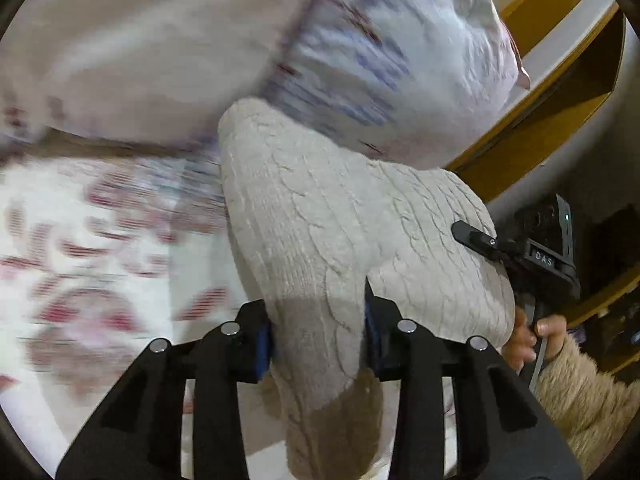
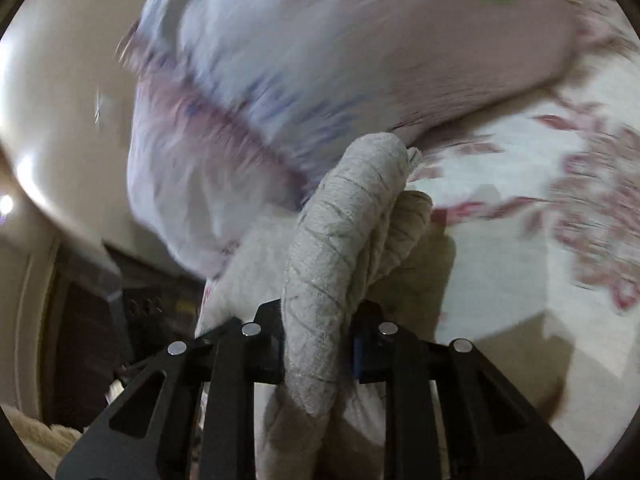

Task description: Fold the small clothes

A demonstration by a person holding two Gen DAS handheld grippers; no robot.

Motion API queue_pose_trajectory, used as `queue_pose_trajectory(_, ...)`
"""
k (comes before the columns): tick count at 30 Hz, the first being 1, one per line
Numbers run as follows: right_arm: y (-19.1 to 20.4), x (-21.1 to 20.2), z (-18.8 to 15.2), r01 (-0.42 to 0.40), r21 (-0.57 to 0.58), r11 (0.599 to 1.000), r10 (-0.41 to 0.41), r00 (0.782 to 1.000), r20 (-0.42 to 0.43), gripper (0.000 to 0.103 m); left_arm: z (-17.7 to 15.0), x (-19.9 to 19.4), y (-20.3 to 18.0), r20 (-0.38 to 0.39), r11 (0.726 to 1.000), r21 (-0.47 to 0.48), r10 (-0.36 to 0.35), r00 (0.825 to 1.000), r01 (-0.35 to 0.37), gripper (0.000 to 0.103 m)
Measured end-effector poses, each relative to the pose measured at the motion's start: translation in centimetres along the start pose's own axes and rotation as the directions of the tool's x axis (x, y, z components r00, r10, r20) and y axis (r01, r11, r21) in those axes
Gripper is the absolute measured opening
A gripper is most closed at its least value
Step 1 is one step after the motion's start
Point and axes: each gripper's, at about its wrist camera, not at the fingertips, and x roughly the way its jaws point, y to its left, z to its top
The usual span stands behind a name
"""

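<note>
- Left gripper (image 1: 318, 338) clamped on a bunched fold of a beige cable-knit garment (image 1: 320, 216), jaws pressed against the fabric on both sides.
- Garment held up off the bed, spreading wide toward the far side and draping down between the fingers near the camera.
- Right gripper (image 2: 318, 346) likewise closed on the same knit garment (image 2: 340, 240), seen there as a thick rolled edge running away from the jaws.
- In the left wrist view, right gripper (image 1: 480, 242) visible at the right edge of the knit, with the person's right hand (image 1: 534, 336) on its handle below.
- Behind the garment, a large pale pillow (image 1: 400, 60) with blue and purple print, blurred, blocking most of the far view.
- Below and to the left, a white bedsheet (image 1: 88, 248) with a red floral pattern, blurred.
- At far right, a wooden frame (image 1: 560, 92) behind the pillow.
- In the right wrist view, same pillow (image 2: 320, 60) far and sheet (image 2: 540, 200) to the right.
</note>
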Motion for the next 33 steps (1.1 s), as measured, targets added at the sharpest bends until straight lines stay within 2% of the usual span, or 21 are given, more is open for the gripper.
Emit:
queue_pose_trajectory(1,0.4,2.2,-0.1,0.037,-0.014,0.999,-0.037,0.999,-0.038,0.024,0.0,0.1,0.6,0.004,0.998,0.011,0.055,0.998,-0.055,0.045)
queue_pose_trajectory(2,0.4,3.7,-0.1,0.085,-0.019,0.996,-0.086,0.994,-0.062,0.025,0.1,0.7,1.4,0.006,0.981,0.038,0.192,0.981,-0.192,0.054)
queue_pose_trajectory(3,0.2,5.8,-0.3,0.192,-0.033,0.981,-0.195,0.976,-0.097,0.031,0.1,1.4,1.9,-0.002,0.953,0.064,0.298,0.955,-0.297,0.061)
queue_pose_trajectory(4,0.0,7.5,-0.5,0.316,-0.056,0.947,-0.321,0.940,-0.119,0.051,-0.1,1.8,2.3,-0.013,0.939,0.075,0.337,0.941,-0.335,0.067)
queue_pose_trajectory(6,1.2,7.1,-0.8,0.452,-0.072,0.889,-0.454,0.891,-0.014,0.059,-0.6,0.7,2.1,0.033,0.938,0.041,0.344,0.938,-0.345,0.073)
queue_pose_trajectory(7,2.8,5.8,-1.2,0.523,-0.106,0.846,-0.517,0.853,0.075,0.059,-0.9,-0.1,1.9,0.064,0.926,0.036,0.373,0.926,-0.376,0.076)
queue_pose_trajectory(8,4.0,4.5,-1.8,0.544,-0.132,0.829,-0.528,0.838,0.137,0.059,-1.6,-1.1,1.7,0.097,0.908,0.036,0.413,0.905,-0.418,0.083)
queue_pose_trajectory(9,5.1,3.1,-2.5,0.531,-0.152,0.834,-0.501,0.843,0.194,0.059,-2.5,-2.6,1.4,0.140,0.894,0.036,0.439,0.888,-0.447,0.086)
queue_pose_trajectory(10,6.0,1.9,-3.3,0.472,-0.171,0.865,-0.432,0.873,0.227,0.060,-3.4,-3.6,1.3,0.163,0.895,0.030,0.434,0.886,-0.444,0.086)
queue_pose_trajectory(11,7.2,1.1,-4.6,0.348,-0.212,0.913,-0.305,0.929,0.211,0.060,-4.1,-4.2,1.3,0.173,0.898,0.021,0.429,0.887,-0.439,0.087)
queue_pose_trajectory(13,8.0,1.5,-6.2,0.284,-0.270,0.920,-0.250,0.956,0.155,0.060,-6.7,-5.8,2.0,0.187,0.906,-0.007,0.416,0.890,-0.423,0.088)
queue_pose_trajectory(14,8.2,2.9,-7.0,0.277,-0.304,0.912,-0.255,0.961,0.108,0.060,-7.7,-6.8,3.2,0.187,0.907,-0.011,0.415,0.890,-0.421,0.088)
queue_pose_trajectory(15,7.7,4.5,-7.6,0.313,-0.307,0.899,-0.305,0.949,0.074,0.060,-8.5,-5.4,2.6,0.182,0.907,-0.010,0.416,0.891,-0.422,0.088)
queue_pose_trajectory(16,6.3,6.5,-7.9,0.392,-0.278,0.877,-0.398,0.917,0.037,0.060,-8.4,-4.1,2.4,0.171,0.904,-0.001,0.422,0.890,-0.428,0.088)
queue_pose_trajectory(20,6.7,6.6,-8.2,0.519,-0.227,0.824,-0.495,0.855,0.156,0.060,-10.2,-1.7,1.2,0.138,0.889,0.072,0.441,0.887,-0.453,0.088)
queue_pose_trajectory(21,7.3,6.0,-8.7,0.537,-0.230,0.812,-0.503,0.842,0.194,0.065,-10.4,-1.5,1.1,0.132,0.889,0.074,0.441,0.888,-0.452,0.088)
queue_pose_trajectory(22,8.3,5.6,-9.5,0.562,-0.236,0.793,-0.513,0.824,0.241,0.083,-10.6,-1.4,1.2,0.125,0.891,0.067,0.439,0.890,-0.449,0.088)
queue_pose_trajectory(23,9.0,4.5,-10.9,0.596,-0.235,0.768,-0.525,0.796,0.301,0.088,-10.7,-1.2,1.2,0.115,0.894,0.056,0.436,0.893,-0.444,0.088)
queue_pose_trajectory(25,9.0,2.8,-12.8,0.607,-0.226,0.762,-0.531,0.785,0.320,0.089,-11.2,-0.9,1.2,0.098,0.896,0.055,0.434,0.896,-0.440,0.088)
queue_pose_trajectory(29,7.4,4.5,-15.6,0.643,-0.219,0.734,-0.606,0.765,0.216,0.089,-12.1,0.1,0.9,0.060,0.880,0.094,0.463,0.884,-0.467,0.088)
queue_pose_trajectory(33,6.5,6.3,-16.4,0.656,-0.228,0.719,-0.639,0.754,0.152,0.090,-12.9,0.4,0.8,0.061,0.863,0.111,0.489,0.870,-0.493,0.091)
